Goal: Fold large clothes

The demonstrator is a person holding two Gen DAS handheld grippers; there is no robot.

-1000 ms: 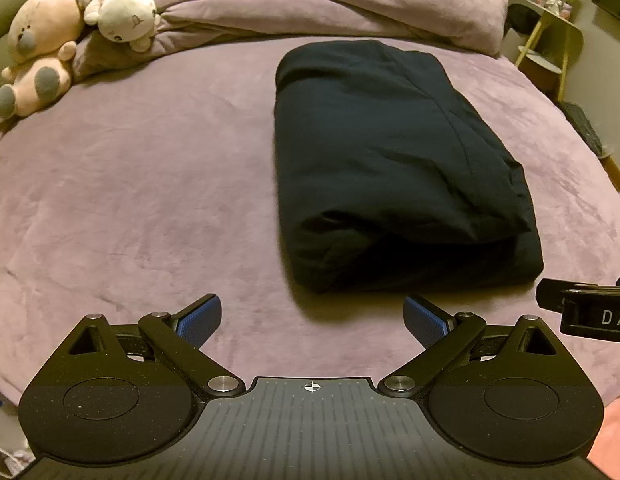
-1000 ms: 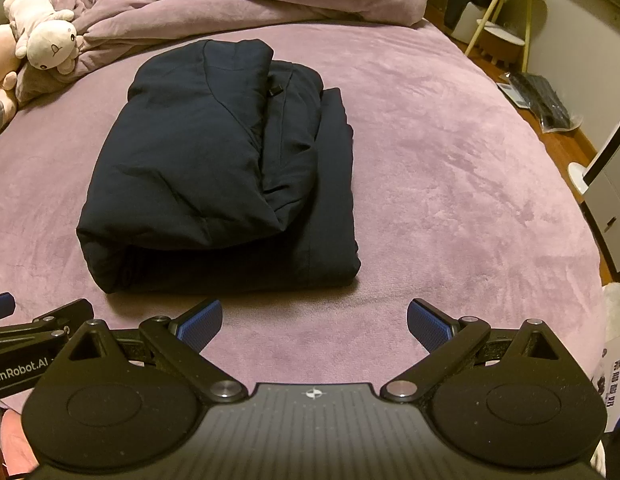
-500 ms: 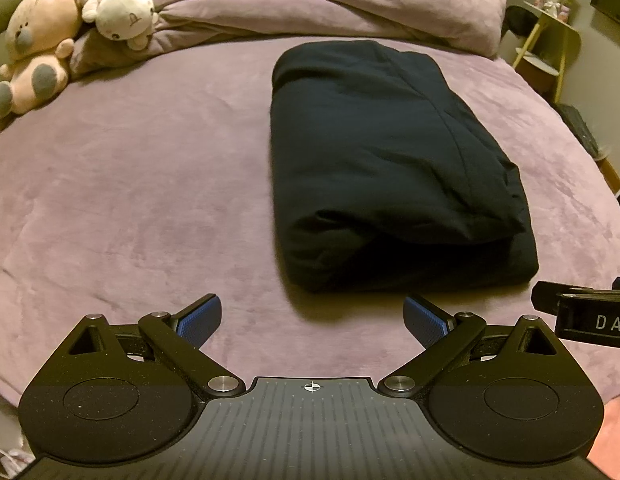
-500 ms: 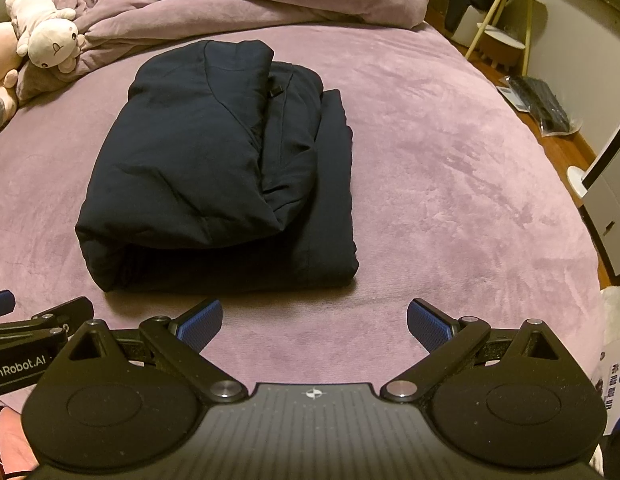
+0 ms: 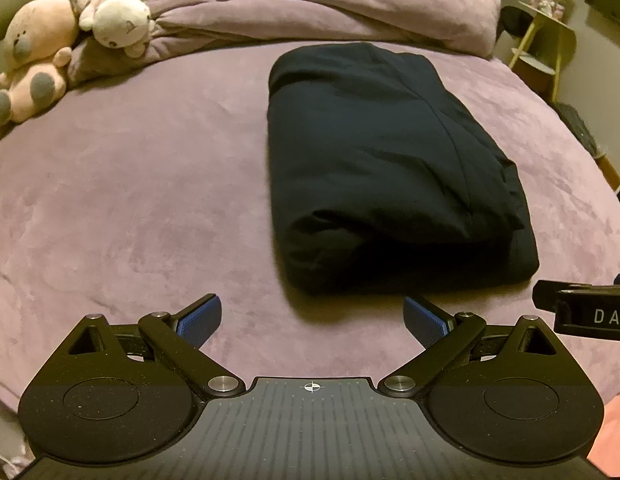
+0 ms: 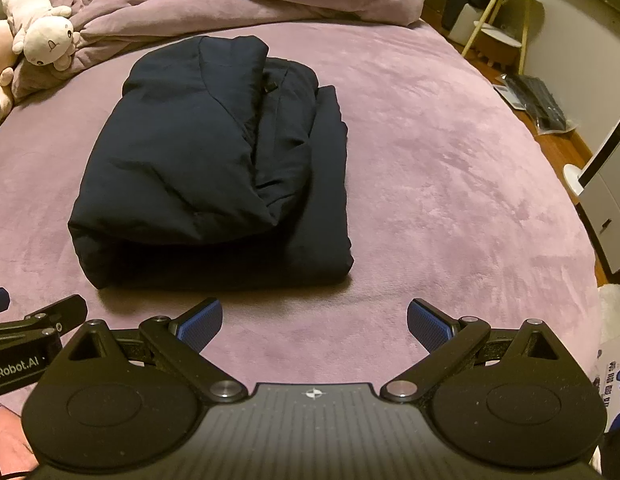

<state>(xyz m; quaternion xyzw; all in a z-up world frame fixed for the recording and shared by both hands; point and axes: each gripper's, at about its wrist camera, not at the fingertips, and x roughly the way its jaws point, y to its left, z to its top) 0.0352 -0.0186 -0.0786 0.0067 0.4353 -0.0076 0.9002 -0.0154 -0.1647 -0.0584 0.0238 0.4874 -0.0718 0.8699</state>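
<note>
A dark navy padded garment (image 5: 385, 168) lies folded into a thick rectangular bundle on a bed (image 5: 130, 208) covered in a mauve plush blanket. All positions here are given relative to that bundle. Just short of its near edge, two hand-held grippers hover side by side, neither touching the cloth. The left gripper (image 5: 312, 316) has its blue-padded fingers (image 5: 200, 318) spread wide and empty. The right gripper (image 6: 314, 320) is likewise released, grasping nothing.

Beyond the bundle's far end, a rumpled mauve duvet (image 5: 310, 12) is heaped along the head of the bed. Far to the bundle's left sit two plush toys (image 5: 70, 36).

The folding looks essentially finished, so the risks concern what follows. The top layer (image 6: 182, 152) is puffy and sits narrower than the layers beneath, which show along the bundle's right side. It may spring back or slide off if nudged. A grip on only one layer at the near edge would likely peel the fold open. The soft blanket could also drag the bottom layer if the bundle is pushed.
</note>
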